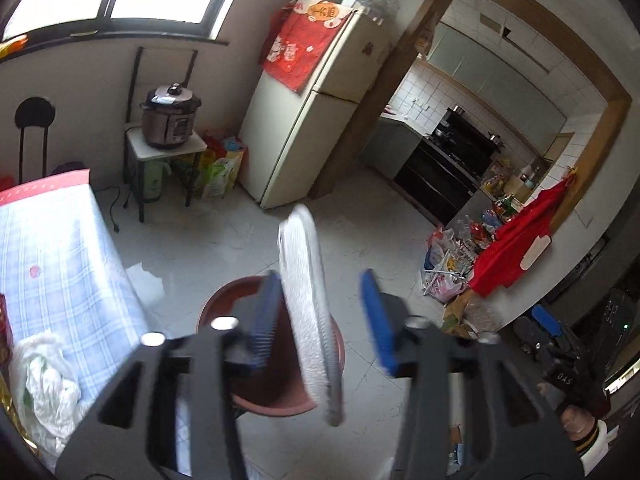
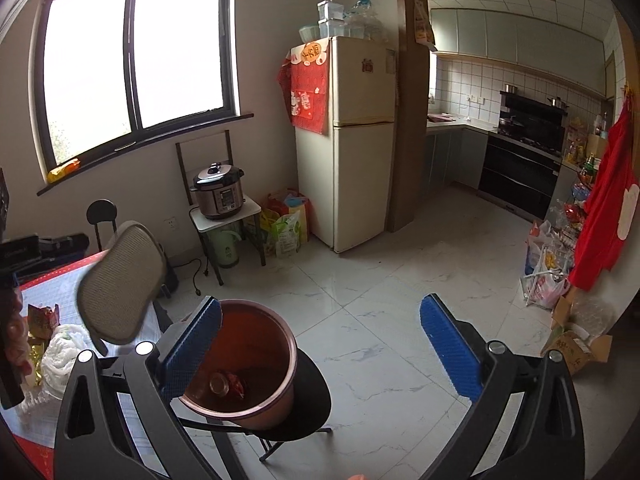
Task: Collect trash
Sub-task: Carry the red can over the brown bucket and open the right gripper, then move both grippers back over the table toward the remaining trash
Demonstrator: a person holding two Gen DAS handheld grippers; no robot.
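Brown bin (image 2: 244,364) on stool edge — open floor (image 2: 380,300) beyond.

No text anywhere is clear enough to read.

Cream fridge (image 2: 356,140) stands far ahead of the tongs, red cloth (image 2: 309,96) hung on its side. Pressure cooker (image 2: 219,192) on a small stand (image 2: 224,216), ahead and left, under the window (image 2: 132,60). Shopping bags (image 2: 286,220) between stand and fridge. Black stove (image 2: 524,164) ahead right.
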